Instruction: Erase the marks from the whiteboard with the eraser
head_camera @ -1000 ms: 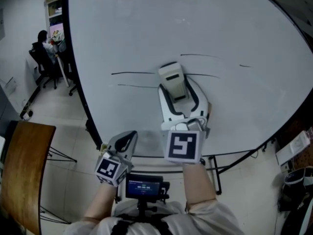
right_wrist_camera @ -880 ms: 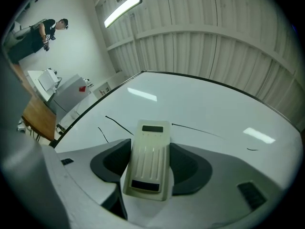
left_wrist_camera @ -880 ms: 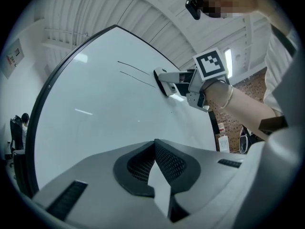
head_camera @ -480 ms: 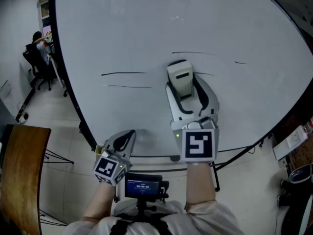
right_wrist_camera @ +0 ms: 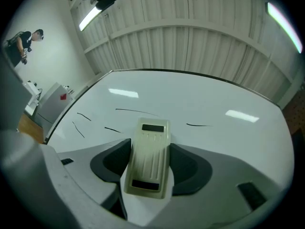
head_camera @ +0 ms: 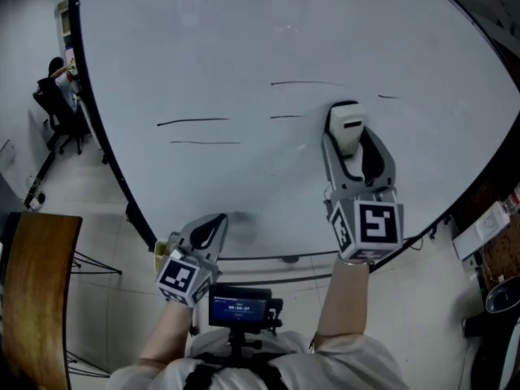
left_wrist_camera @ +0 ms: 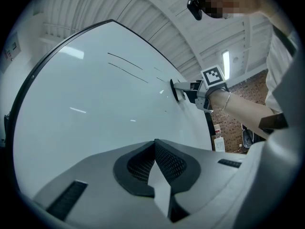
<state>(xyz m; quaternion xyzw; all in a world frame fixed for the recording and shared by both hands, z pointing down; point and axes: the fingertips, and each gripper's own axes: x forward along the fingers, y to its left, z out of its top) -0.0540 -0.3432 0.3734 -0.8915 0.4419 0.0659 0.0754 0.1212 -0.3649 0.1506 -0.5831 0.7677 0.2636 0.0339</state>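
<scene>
Cream plastic eraser (right_wrist_camera: 148,159), clamped lengthwise in the right gripper (head_camera: 351,154) against the whiteboard (head_camera: 244,31) near its right edge — best held flat, swept evenly along each black mark (head_camera: 193,121); left gripper (left_wrist_camera: 155,162) idle by the bottom edge — jaws closed, empty.

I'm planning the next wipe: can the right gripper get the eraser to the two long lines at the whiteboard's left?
Probably yes. Only bare whiteboard lies between the eraser in the right gripper and those lines; the left gripper sits lower, off that path.
</scene>
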